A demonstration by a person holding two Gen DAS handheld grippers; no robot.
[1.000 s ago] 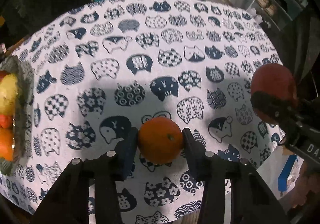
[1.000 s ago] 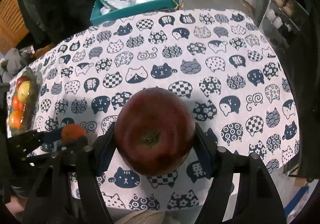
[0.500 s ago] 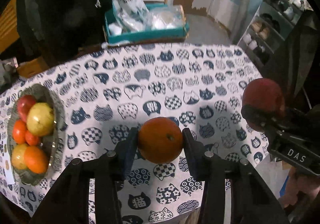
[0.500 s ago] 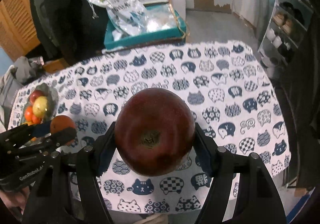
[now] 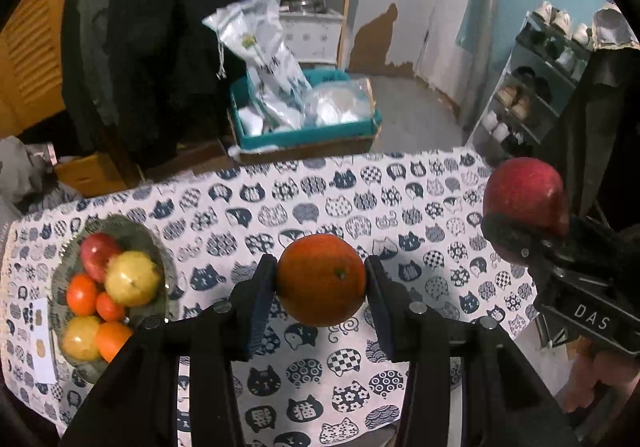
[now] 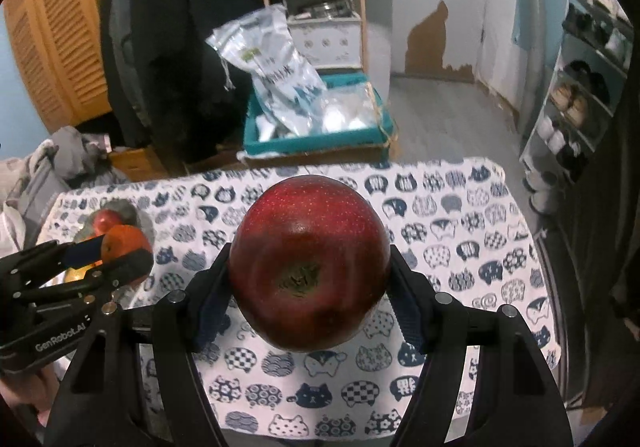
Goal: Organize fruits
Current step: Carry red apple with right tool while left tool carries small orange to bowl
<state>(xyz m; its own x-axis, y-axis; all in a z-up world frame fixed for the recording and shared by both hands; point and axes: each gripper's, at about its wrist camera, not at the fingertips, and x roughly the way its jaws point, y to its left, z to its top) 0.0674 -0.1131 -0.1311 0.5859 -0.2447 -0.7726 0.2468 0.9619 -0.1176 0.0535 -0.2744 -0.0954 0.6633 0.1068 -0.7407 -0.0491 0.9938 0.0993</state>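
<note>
My left gripper is shut on an orange and holds it high above the table. My right gripper is shut on a big red apple, also held high; the apple shows at the right of the left wrist view. The orange shows at the left of the right wrist view. A glass bowl at the table's left end holds a red apple, yellow fruits and several oranges.
The table wears a white cloth with dark cat heads. A white card lies left of the bowl. Behind the table stand a teal box with plastic bags, a wooden shelf and a shoe rack.
Both grippers have risen and pulled back from the table with their fruit. The views now take in the whole table, the bowl and the room behind.
</note>
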